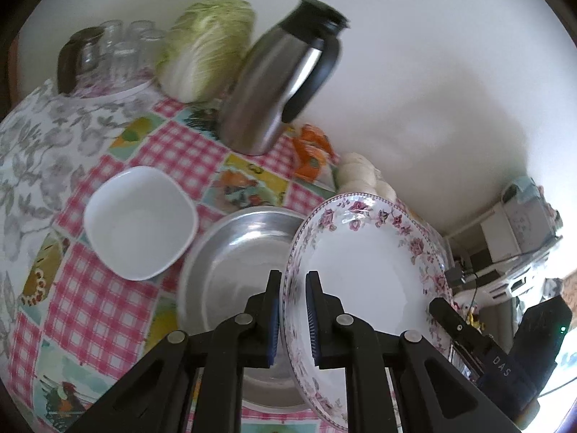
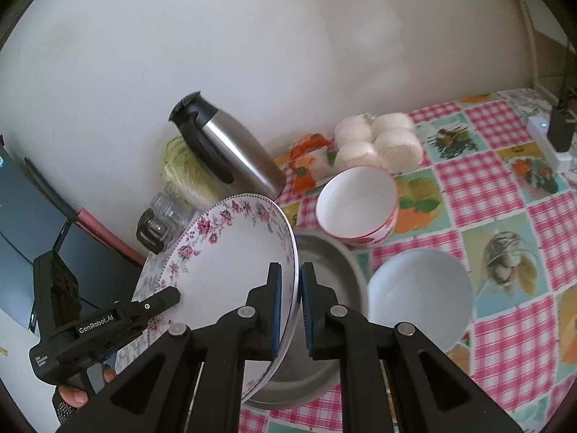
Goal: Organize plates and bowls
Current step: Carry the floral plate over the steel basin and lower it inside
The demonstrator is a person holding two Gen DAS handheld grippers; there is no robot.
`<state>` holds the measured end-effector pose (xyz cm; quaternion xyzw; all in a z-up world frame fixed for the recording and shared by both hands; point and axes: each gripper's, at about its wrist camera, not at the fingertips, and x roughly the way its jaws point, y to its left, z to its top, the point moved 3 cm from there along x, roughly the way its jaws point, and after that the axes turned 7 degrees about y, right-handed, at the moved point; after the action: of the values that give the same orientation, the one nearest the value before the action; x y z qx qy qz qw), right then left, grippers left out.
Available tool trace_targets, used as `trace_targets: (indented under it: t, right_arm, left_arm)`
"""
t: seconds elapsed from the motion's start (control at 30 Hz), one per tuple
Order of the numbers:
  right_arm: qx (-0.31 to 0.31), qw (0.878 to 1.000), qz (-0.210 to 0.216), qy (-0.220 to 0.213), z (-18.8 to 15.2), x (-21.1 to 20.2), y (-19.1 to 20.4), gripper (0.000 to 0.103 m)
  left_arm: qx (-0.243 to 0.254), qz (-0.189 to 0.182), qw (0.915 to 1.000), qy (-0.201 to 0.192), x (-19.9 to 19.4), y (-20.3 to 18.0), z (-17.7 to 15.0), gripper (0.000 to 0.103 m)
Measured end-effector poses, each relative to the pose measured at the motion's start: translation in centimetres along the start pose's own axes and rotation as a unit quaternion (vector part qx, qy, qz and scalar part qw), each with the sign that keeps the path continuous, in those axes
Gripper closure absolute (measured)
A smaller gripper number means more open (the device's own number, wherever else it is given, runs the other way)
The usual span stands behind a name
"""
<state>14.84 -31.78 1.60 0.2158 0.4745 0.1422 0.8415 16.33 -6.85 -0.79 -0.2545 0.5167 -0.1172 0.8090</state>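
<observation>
both tools (image 1: 293,315) (image 2: 289,312) clamp floral plate (image 1: 364,263) rims

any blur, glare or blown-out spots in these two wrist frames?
Left wrist: thermos top smeared by motion blur, window corner at lower right blown out, glare streaks in the steel pan. Right wrist: buns and thermos soft. Both: fisheye bends the tablecloth checks, corners vignetted black; the floral plate stays sharp.
</observation>
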Motion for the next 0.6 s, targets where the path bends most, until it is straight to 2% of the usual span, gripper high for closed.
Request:
trace_targets:
  t: [0.23, 0.6]
  right_arm:
    - [0.001, 1.000, -0.004, 0.023, -0.3, 2.7, 0.5, 0.092]
    - [0.021, 0.997, -0.044, 0.057, -0.8, 6.0, -1.9, 0.092]
  left_arm:
    - [-0.020, 0.012, 0.9997, 0.009, 0.8, 2.4, 0.2, 0.089]
    - [-0.031, 0.029, 0.9975, 0.057, 5.3, 3.6, -0.4, 0.089]
